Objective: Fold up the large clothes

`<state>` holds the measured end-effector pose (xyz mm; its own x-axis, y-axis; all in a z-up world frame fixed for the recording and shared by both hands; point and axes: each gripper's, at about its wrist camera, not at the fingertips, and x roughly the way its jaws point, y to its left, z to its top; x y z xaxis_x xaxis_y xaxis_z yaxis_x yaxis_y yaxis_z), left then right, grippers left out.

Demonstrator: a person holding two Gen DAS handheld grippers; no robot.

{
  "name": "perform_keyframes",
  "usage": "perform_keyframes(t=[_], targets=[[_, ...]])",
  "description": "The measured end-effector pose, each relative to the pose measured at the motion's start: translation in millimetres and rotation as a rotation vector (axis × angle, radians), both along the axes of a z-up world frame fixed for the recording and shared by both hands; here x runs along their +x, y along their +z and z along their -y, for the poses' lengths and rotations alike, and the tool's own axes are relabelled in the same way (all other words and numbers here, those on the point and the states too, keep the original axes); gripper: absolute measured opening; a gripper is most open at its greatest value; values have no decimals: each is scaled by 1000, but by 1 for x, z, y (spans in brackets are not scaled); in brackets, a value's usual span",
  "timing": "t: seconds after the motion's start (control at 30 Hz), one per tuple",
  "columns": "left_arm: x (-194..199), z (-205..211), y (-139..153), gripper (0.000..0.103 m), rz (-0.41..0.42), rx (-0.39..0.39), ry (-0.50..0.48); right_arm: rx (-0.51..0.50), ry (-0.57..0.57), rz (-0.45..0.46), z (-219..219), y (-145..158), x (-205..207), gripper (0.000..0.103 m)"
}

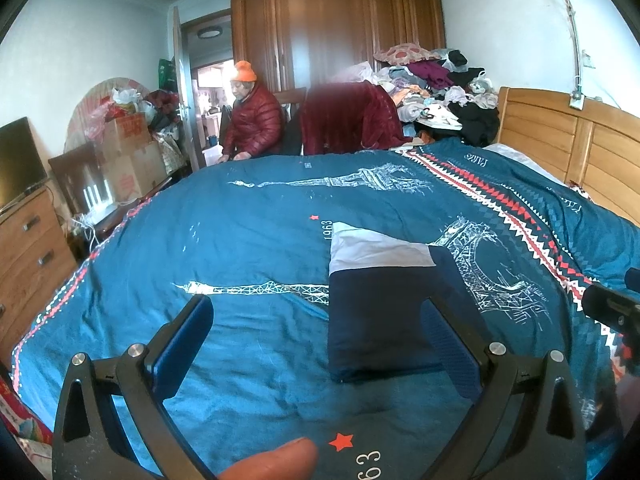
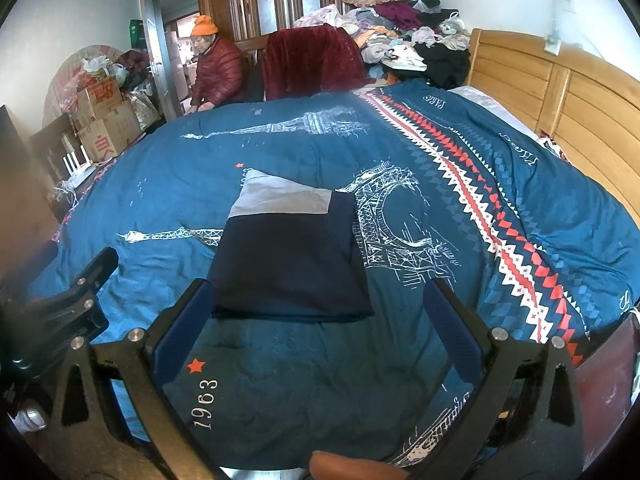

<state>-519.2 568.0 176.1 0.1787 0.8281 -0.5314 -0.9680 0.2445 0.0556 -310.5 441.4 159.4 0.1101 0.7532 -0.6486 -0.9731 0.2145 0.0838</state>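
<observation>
A folded garment, dark navy with a pale grey-white band at its far end (image 1: 376, 300) (image 2: 288, 256), lies flat on the blue Eiffel-tower bedspread (image 1: 248, 240) (image 2: 440, 216). My left gripper (image 1: 320, 312) hovers open above the near edge of the bed, the garment just ahead of its right finger. My right gripper (image 2: 320, 300) is open too, with the garment's near edge lying between its fingers' tips and nothing held. The right gripper's body shows at the right edge of the left wrist view; the left gripper's body (image 2: 72, 304) shows at the left of the right wrist view.
A person in a red jacket and orange hat (image 1: 250, 120) (image 2: 214, 72) sits across the bed. A heap of clothes (image 1: 436, 88) (image 2: 404, 36) lies by the wooden headboard (image 1: 560, 144). Cardboard boxes (image 1: 128, 156), a dresser (image 1: 28, 248) and a wardrobe (image 1: 336, 28) line the room.
</observation>
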Motion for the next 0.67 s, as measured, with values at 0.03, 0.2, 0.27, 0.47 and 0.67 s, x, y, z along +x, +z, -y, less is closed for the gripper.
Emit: perform_keyframes(t=[0.03, 0.2, 0.27, 0.47, 0.67], targets=[[1, -1, -1, 103, -3, -4, 0, 0, 0, -1, -1, -1, 0, 103], [2, -4, -4, 103, -5, -10, 3, -3, 2, -4, -5, -4, 5, 103], [3, -5, -6, 103, -4, -10, 1, -2, 4, -3, -5, -5, 6, 103], [7, -13, -11, 103, -14, -17, -2, -4, 3, -7, -9, -8, 9, 103], [12, -23, -21, 103, -14, -32, 3, -12, 2, -9, -19, -12, 16, 103]])
